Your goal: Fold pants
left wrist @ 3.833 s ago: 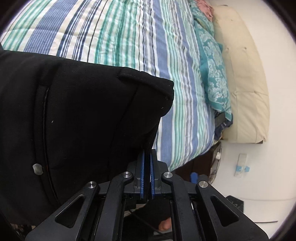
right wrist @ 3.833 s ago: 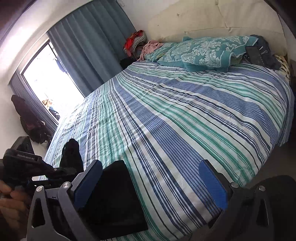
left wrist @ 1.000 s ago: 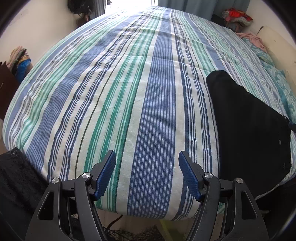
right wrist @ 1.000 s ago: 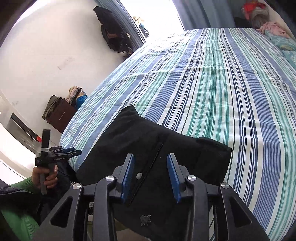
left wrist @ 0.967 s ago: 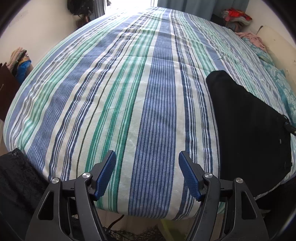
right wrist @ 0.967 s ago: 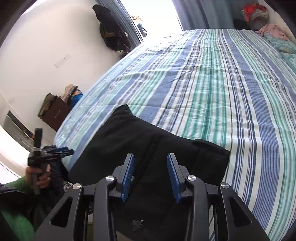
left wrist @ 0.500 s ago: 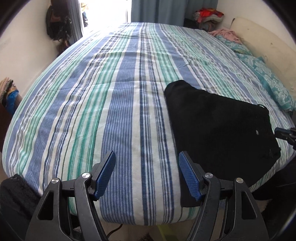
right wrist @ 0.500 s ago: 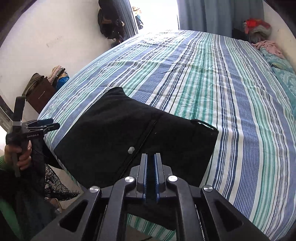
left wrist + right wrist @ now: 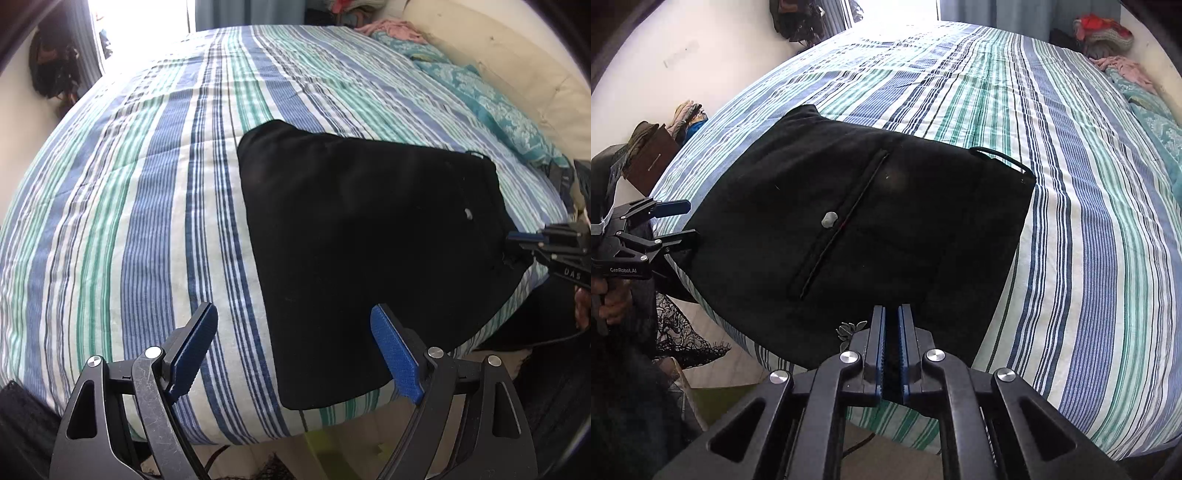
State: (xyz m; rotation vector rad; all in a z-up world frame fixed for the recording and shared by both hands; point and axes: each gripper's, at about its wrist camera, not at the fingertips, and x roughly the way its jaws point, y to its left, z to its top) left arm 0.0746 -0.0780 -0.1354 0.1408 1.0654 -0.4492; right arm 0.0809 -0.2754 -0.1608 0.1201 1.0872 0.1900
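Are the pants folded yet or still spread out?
Folded. The pants lie as one compact black block at the bed edge, no legs trailing; right gripper pinches the near edge.

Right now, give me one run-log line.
folded black fabric pants on striped bedspread | left claw open | right claw shut on pants edge

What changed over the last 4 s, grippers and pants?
The left gripper let go of the pants it was clamped on and now hangs open at their near-left corner. The right gripper went from open to shut on the pants' near edge. The pants went from lifted to lying flat, folded, on the bed. The pillows and the bed stayed as they were.
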